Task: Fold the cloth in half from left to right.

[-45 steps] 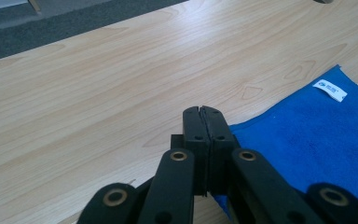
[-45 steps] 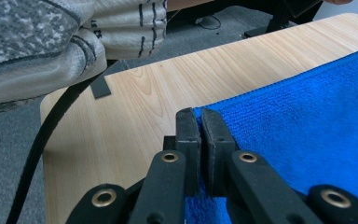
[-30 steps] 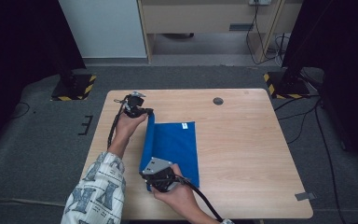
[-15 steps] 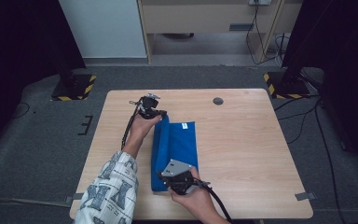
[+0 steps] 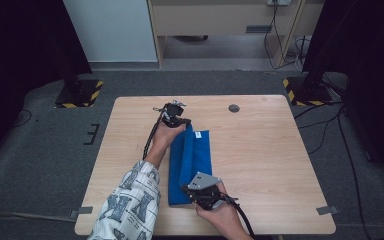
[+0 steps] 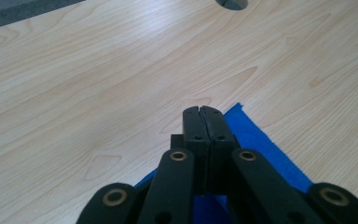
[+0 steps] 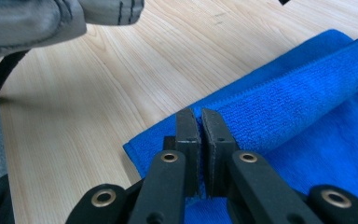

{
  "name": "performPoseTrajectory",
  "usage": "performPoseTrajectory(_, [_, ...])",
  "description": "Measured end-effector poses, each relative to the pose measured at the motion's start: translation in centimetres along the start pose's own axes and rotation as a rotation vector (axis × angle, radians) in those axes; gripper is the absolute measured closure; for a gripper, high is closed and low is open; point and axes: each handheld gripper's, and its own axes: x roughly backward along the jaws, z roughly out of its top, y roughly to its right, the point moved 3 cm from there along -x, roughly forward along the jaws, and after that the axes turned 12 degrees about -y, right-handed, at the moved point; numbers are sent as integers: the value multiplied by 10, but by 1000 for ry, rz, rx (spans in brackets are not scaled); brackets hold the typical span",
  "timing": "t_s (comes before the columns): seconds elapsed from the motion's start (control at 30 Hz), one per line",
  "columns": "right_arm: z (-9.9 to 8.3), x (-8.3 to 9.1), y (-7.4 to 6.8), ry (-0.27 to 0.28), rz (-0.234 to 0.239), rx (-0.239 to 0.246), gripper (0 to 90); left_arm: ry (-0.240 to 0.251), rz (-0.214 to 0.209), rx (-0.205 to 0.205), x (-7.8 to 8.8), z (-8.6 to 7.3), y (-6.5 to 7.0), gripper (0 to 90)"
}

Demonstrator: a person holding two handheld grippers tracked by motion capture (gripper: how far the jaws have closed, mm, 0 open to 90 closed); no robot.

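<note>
The wooden tabletop carries a blue microfibre towel, folded lengthwise into a narrow strip just left of centre. Left gripper, at the towel's 12 o'clock end: jaws clamped on that corner of the towel. Right gripper, at the 6 o'clock end: jaws clamped on the near edge. A round cable hole lies at the towel's 1 o'clock.

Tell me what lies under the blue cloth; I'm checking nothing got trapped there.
Around the blue cloth only the wooden table shows. The cloth is folded over itself, so anything between its layers or beneath it is hidden.
</note>
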Motion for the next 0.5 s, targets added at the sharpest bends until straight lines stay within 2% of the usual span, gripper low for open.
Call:
performPoseTrajectory(0.23, [-12,4,5,-14,-15,-10,868,-13,1,-18,-7,5,12,894])
performPoseTrajectory(0.4, [-20,7,11,-27,-22,-21,867,-31,-7,-4,-13,4,11,893])
performPoseTrajectory(0.5, [-23,8,12,-31,-22,-31,867,-26,-16,-2,-14,4,12,893])
